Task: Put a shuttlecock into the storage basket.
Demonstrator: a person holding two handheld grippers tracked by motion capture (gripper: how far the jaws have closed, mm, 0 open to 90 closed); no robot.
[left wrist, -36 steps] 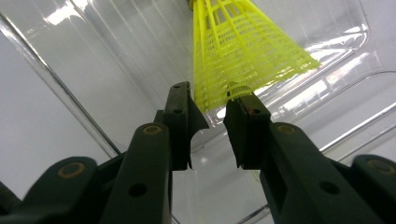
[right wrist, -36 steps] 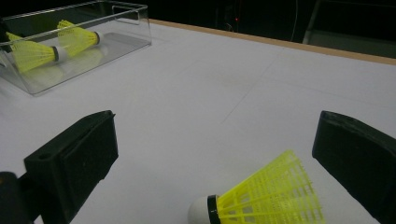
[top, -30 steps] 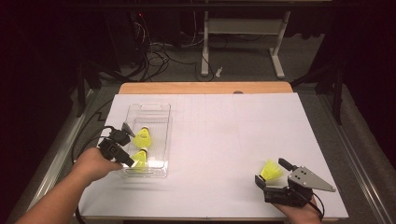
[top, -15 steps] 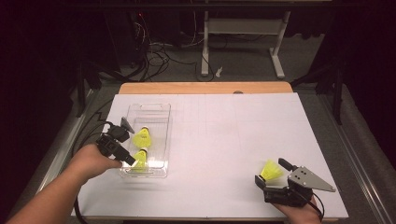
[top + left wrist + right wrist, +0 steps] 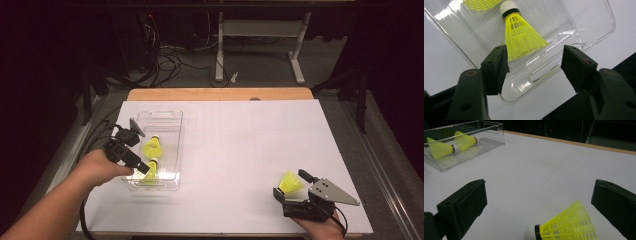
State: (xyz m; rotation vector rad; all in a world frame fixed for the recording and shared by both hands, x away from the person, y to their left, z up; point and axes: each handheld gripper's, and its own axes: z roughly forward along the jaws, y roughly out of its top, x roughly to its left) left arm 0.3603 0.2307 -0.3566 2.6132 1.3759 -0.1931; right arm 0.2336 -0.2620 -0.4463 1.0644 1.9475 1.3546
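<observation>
From the high view, the left gripper (image 5: 142, 167) is hovering over the near end of a clear plastic tray (image 5: 167, 117) at the table's left. Two yellow shuttlecocks are lying inside the tray: one in the middle (image 5: 151, 148), one nearer the person (image 5: 151, 172), just beside the gripper's tips. The jaws have just been opening, and nothing is pinched between them. At the near right corner, the right gripper (image 5: 291, 186) is sitting low with its jaws spread around a third shuttlecock (image 5: 290, 182), a bright yellow mesh skirt lying on the sheet. A white sheet (image 5: 240, 150) is covering the table, a strip of wood (image 5: 220, 94) is showing along its far edge, and behind it the room is staying dark, with cables (image 5: 165, 55) trailing across a grey floor and the white legs of a stand (image 5: 260, 30).

In the left gripper view, the black jaws are standing apart above the tray's rim and its slotted handle (image 5: 546, 72). The near shuttlecock (image 5: 521, 37) is lying on the tray floor, white cork tip with a black band, netted yellow skirt flaring towards the camera; the skirt of the other one (image 5: 480, 3) is peeking in at the top.

In the right gripper view, the pads are spread wide, not touching the shuttlecock (image 5: 564, 226) lying on its side between them on the white sheet. Well apart, the tray (image 5: 486, 135) is holding its two shuttlecocks (image 5: 465, 141) (image 5: 439, 148).
</observation>
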